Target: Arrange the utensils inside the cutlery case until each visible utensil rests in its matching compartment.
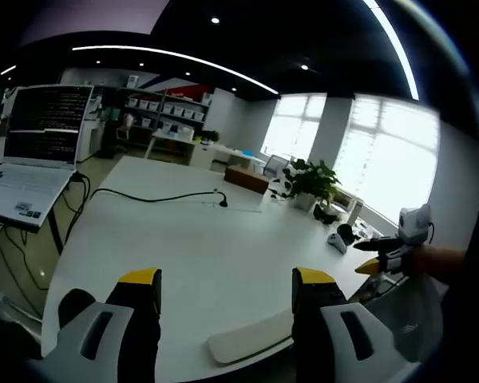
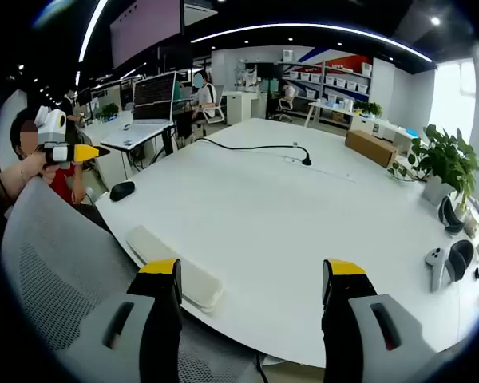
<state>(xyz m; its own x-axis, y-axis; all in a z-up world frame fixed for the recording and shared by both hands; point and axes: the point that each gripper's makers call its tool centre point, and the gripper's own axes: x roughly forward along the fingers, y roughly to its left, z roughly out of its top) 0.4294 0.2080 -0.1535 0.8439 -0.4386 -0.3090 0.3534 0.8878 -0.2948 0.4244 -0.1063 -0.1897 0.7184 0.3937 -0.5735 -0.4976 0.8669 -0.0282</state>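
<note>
Left gripper (image 1: pixel 227 289): jaws spread, empty | right gripper (image 2: pixel 256 281): jaws spread, empty | both above the broad white counter (image 2: pixel 303 215) | cutlery case and utensils: unseen, so direction from the jaws cannot be told

— What kind of room is this?
— An open office with a dark ceiling (image 1: pixel 247 32) crossed by curved light strips (image 1: pixel 176 57). A large white table (image 1: pixel 184 239) spreads across the middle.

— What else is around?
— Bright windows (image 1: pixel 383 152) on the right, a potted plant (image 1: pixel 307 182) at the table's far right, shelves with boxes (image 1: pixel 164 108) at the far wall, and a laptop (image 1: pixel 36 148) on a stand to the left. A grey mesh chair (image 2: pixel 48 263) sits near the table.
</note>
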